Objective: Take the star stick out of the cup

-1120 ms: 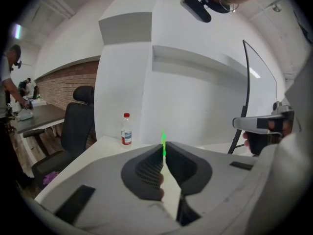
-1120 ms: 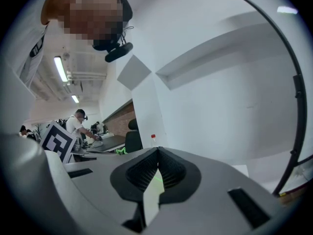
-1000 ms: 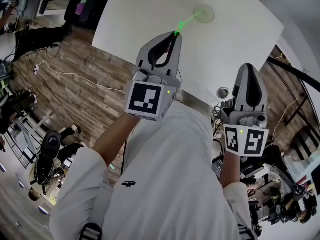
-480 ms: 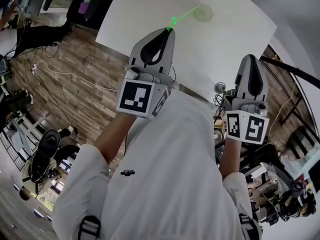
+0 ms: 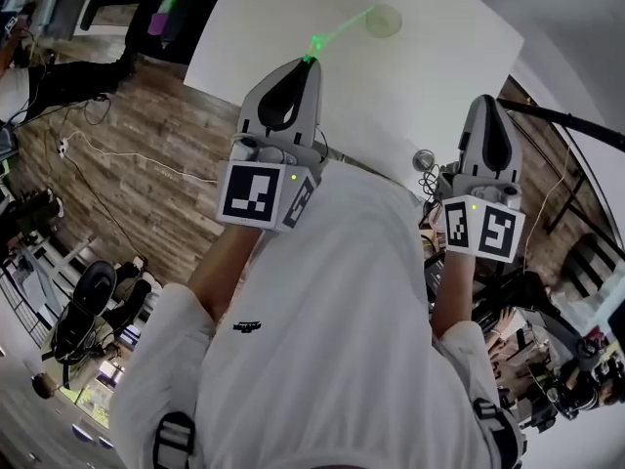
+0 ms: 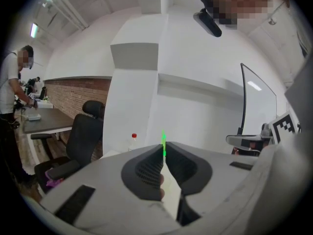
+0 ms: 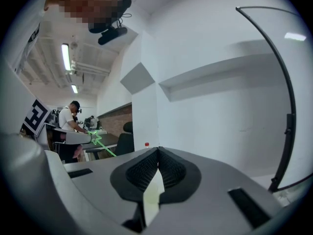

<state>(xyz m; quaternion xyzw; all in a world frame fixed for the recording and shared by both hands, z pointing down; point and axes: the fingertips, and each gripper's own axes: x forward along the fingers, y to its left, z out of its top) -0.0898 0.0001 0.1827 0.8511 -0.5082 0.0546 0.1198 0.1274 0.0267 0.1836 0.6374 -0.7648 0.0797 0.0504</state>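
Head view, items as I count them: two tools, one star stick, one cup, one desk.

Left tool (image 5: 311,61): jaws clamped on the green star stick (image 5: 342,29) close to its star end, held above the middle of the desk (image 5: 420,76).

Stick: it slants from that tool toward the cup (image 5: 395,29). I cannot tell whether its far end is inside the rim.

Cup: stands near the desk's far edge.

Right tool (image 5: 485,102): jaws pressed together on nothing, held by the desk's near right corner.

Open room: white desk surface shows all round the cup.
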